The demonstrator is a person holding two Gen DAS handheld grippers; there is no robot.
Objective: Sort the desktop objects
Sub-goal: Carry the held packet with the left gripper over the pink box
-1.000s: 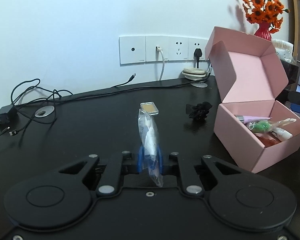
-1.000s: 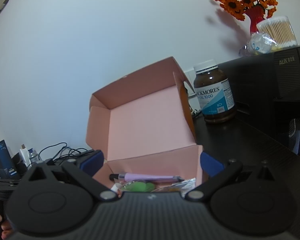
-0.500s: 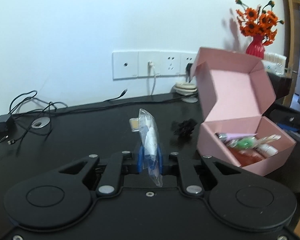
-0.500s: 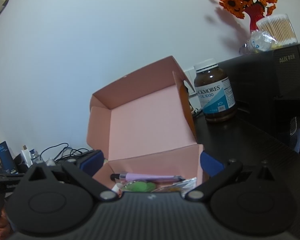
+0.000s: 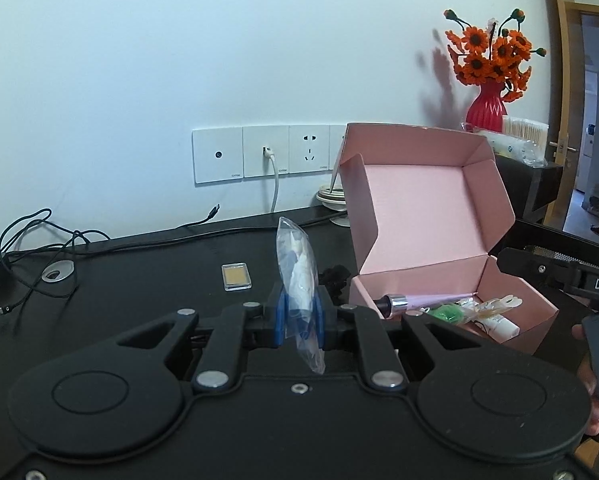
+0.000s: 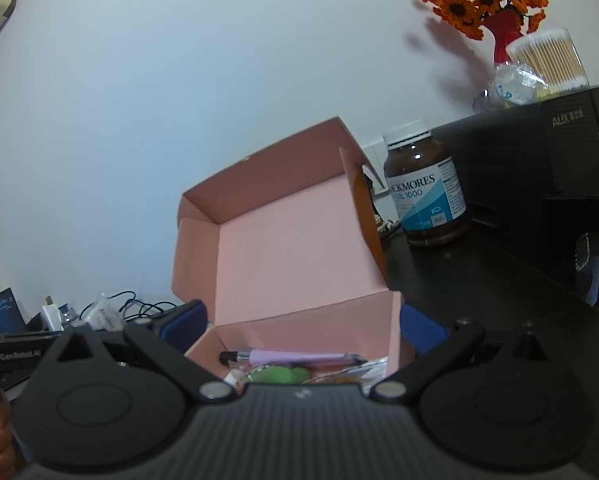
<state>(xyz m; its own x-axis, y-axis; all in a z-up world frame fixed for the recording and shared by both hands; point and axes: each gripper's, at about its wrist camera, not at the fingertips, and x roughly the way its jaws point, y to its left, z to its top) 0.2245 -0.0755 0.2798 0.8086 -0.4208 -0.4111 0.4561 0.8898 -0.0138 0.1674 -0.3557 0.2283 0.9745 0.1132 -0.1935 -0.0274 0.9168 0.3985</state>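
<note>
Clear plastic bag [image 5: 297,276] clamped in left tongs [image 5: 298,316], nearer pink box [image 5: 427,216] than before | right tongs [image 6: 303,326] wide astride box

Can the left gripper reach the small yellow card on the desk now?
Probably not: the left gripper is shut on a plastic bag. The yellow card lies uncovered on the desk.

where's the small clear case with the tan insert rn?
Left wrist view: the clear case lies flat on the black desk, left of the held plastic bag, below the wall outlets.
</note>
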